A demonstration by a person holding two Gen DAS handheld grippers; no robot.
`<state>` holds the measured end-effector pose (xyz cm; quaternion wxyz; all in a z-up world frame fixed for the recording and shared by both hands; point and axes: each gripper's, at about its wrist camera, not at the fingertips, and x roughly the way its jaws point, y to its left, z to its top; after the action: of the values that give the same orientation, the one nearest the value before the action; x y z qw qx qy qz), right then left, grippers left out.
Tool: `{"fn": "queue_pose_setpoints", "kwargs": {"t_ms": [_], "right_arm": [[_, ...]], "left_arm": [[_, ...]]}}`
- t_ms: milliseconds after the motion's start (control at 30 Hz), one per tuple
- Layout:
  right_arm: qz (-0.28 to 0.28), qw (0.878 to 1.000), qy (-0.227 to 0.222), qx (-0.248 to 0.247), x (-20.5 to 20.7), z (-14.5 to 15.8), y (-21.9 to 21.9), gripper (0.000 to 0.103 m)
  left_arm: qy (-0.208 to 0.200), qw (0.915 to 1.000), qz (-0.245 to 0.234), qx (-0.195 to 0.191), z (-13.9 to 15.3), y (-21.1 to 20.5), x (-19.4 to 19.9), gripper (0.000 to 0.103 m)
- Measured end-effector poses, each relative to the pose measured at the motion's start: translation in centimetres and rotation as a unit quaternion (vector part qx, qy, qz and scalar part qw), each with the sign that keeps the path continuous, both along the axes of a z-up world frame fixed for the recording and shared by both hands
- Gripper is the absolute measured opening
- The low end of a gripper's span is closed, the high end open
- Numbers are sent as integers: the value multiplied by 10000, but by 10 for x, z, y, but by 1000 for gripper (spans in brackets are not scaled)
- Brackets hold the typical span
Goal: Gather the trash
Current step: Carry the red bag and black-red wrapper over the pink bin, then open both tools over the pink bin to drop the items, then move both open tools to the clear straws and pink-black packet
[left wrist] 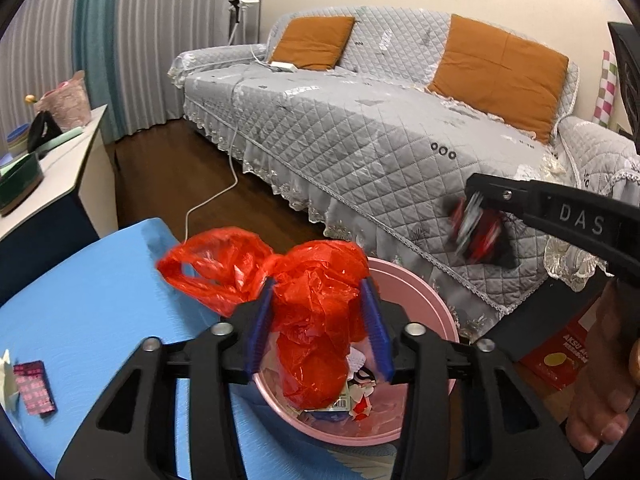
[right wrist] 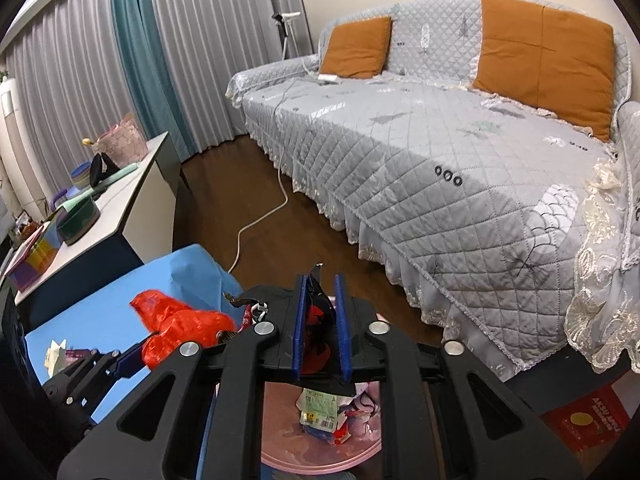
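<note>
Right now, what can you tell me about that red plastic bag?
The red plastic bag is thin, shiny and badly crumpled, with a loop handle trailing over the blue table. The left claw pinches its middle between blue pads, and its lower part hangs into the pink bin, above paper scraps and wrappers. The right wrist view shows it bunched beside the right claw, which grips a different, dark wrapper.

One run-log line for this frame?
left tongs: shut on red plastic bag | right tongs: shut on wrapper | both over pink bin
</note>
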<state>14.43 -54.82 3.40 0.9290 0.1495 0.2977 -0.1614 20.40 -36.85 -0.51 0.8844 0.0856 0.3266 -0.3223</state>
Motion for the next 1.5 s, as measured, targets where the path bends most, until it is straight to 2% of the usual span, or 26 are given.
{"fn": "queue_pose_setpoints", "kwargs": {"t_ms": [100, 133, 500, 1000, 1333, 1500], "right_arm": [[-67, 10000, 32, 17, 1, -2, 0, 41], [-73, 10000, 17, 24, 1, -2, 0, 43], [43, 9997, -234, 86, 2, 8, 13, 43], [942, 9941, -469, -274, 6, 21, 99, 43], [1572, 9860, -500, -229, 10, 18, 165, 43], [1896, 9806, -420, -272, 15, 10, 199, 43]], "left_arm": [[11, 10000, 17, 97, -1, 1, 1, 54], [25, 9999, 38, 90, 0, 3, 2, 54], [-40, 9993, 349, -147, 17, 59, -11, 54], [-339, 9933, 1066, -278, 45, 174, -44, 54], [-408, 9840, 1717, -230, 45, 263, -52, 54], [-282, 9743, 2218, -256, 30, 314, -51, 53]]}}
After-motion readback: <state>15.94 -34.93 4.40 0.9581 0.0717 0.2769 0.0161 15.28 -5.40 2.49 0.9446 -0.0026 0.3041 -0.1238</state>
